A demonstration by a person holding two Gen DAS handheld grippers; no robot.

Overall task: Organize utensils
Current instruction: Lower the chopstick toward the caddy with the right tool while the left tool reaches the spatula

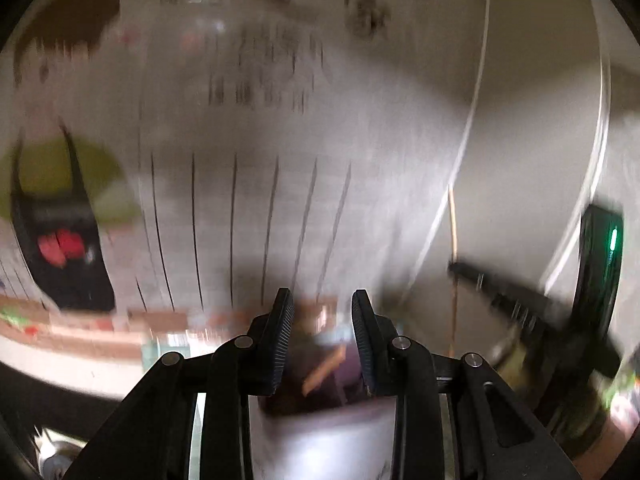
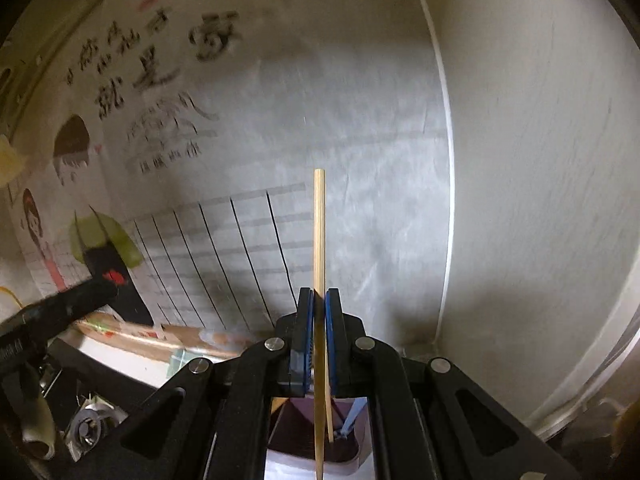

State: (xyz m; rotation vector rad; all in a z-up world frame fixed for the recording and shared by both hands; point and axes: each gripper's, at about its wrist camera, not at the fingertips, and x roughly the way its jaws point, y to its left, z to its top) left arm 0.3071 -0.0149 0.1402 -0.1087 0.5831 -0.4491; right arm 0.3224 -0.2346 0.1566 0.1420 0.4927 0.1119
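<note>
My right gripper is shut on a wooden chopstick that stands upright, its top end pointing at the wall. Below it sits a purple utensil holder with a blue-handled utensil and another wooden stick inside. My left gripper is open and empty, above the same holder, which is blurred. The right gripper and its chopstick show at the right of the left wrist view.
A wall poster with writing and cartoon figures is straight ahead. A white cable runs down the wall. A wooden board lies at the wall's base. A sink drain is at lower left.
</note>
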